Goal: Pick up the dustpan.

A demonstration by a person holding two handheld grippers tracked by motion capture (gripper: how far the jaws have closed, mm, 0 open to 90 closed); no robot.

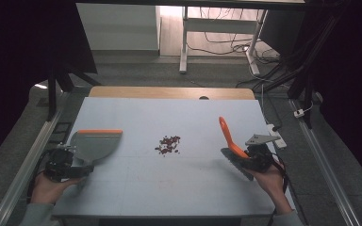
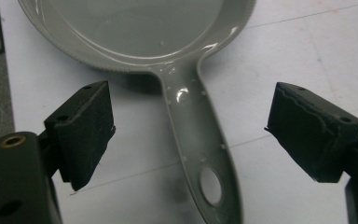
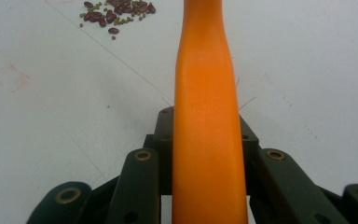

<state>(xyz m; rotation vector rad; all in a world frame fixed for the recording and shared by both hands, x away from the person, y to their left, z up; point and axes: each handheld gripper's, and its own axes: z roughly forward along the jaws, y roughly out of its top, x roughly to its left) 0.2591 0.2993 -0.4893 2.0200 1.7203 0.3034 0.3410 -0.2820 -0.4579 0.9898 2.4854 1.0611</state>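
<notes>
Right tongs (image 3: 205, 154) clamping orange brush handle (image 3: 205, 93)

No readable text anywhere you look.

You will find no letters, numbers, brand marks or signs in the high view or in either gripper view. The grey dustpan (image 1: 95, 143) carries no label on its pan or handle, the orange brush handle (image 3: 207, 116) is plain, and the pale surface (image 1: 169, 183) shows just faint lines and a smudged reddish outline that cannot be read as any character.
</notes>
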